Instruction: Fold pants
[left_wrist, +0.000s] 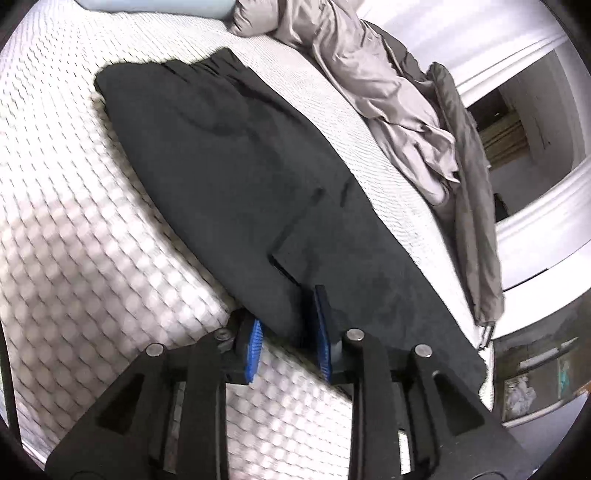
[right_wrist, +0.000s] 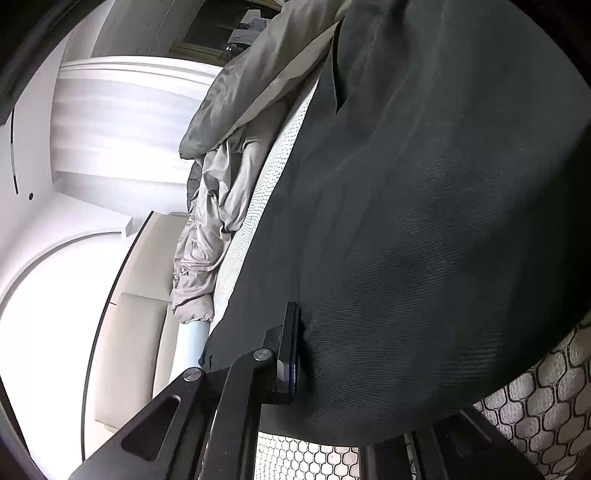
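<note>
I am seeing the dark pants (left_wrist: 236, 173) lying flat along the quilted white bed (left_wrist: 74, 229), stretched away ahead of my left fingers toward the far end. Their near edge is sitting between the two blue pads (left_wrist: 255, 345) of my left gripper (left_wrist: 290, 332), whose fingers are standing a little apart and not pressing on the cloth. At my right gripper (right_wrist: 295, 350), the same pants (right_wrist: 424, 221) are filling the view to the right of the one finger I can see; the fingers are closed down hard on a fold of the fabric, which is draping over and hiding the other finger. Beyond the pants, to the right of my left fingers, a crumpled grey duvet (left_wrist: 369, 81) is lying bunched along the bed's far side.
</note>
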